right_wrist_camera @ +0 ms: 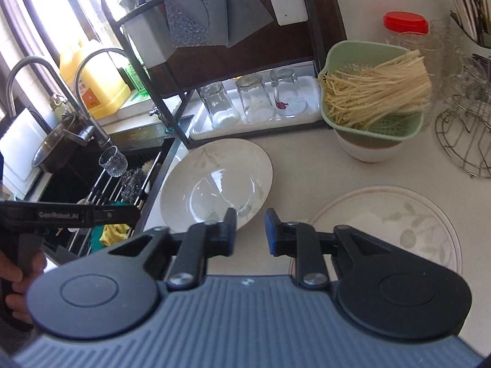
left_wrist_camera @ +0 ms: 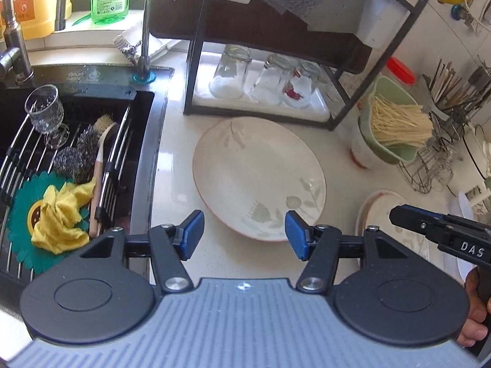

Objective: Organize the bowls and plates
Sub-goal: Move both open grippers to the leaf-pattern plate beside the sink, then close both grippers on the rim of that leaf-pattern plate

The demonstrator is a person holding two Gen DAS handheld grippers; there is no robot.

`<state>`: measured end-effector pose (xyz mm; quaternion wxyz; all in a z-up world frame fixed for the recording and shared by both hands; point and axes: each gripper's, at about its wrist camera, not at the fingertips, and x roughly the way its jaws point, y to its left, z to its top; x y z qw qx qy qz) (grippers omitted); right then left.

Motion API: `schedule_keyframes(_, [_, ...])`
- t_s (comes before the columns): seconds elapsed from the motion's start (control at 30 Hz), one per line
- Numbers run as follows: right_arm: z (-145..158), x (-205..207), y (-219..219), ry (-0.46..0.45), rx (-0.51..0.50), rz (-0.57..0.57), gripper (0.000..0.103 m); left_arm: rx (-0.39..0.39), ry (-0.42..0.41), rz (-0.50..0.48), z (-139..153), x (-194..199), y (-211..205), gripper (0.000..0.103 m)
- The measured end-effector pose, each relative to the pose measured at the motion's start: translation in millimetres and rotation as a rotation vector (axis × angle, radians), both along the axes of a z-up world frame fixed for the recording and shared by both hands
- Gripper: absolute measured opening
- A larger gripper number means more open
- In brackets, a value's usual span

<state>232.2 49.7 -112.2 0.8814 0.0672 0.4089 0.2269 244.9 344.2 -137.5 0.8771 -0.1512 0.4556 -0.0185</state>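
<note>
L gripper (left_wrist_camera: 244,233) spread, empty, nearer: oval leaf-print plate (left_wrist_camera: 257,181) just ahead, long axis slanting away-left. R gripper (right_wrist_camera: 251,230) part-spread, empty, plate ahead-left.

bare counter (right_wrist_camera: 307,168) between oval plate (right_wrist_camera: 214,181) and round plate (right_wrist_camera: 399,214) — rack (right_wrist_camera: 313,46) behind.

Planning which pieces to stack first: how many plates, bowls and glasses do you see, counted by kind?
Leaf-print plates: 2, oval and round
Bowls: 1, white bowl under the green strainer
Upturned tumblers: 3
Stemmed glasses: 1
Total: 7
</note>
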Motion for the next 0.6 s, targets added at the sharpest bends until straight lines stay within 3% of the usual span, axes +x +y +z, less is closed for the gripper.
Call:
schedule_keyframes(0.07, [-3,15,-3,0.016,0.076,0.005,0.052,-0.011,0.003,0.021,-1,15,5,0.064])
schedule_keyframes(0.1, [-4,23,-4,0.025,0.104,0.005,0.053,-0.023,0.001,0.021,-2,22,8,0.064])
schedule_keyframes(0.2, [-10,42,3,0.014,0.093,0.023,0.053,-0.018,-0.009,0.030,-7,43,12,0.064])
schedule_keyframes(0.4, [-33,81,22,0.050,0.047,0.046,0.052,0.025,0.072,0.067,-41,68,19,0.064])
schedule_keyframes(0.6, [-59,107,33,0.115,0.018,0.045,0.051,-0.019,0.112,0.105,-72,77,29,0.062])
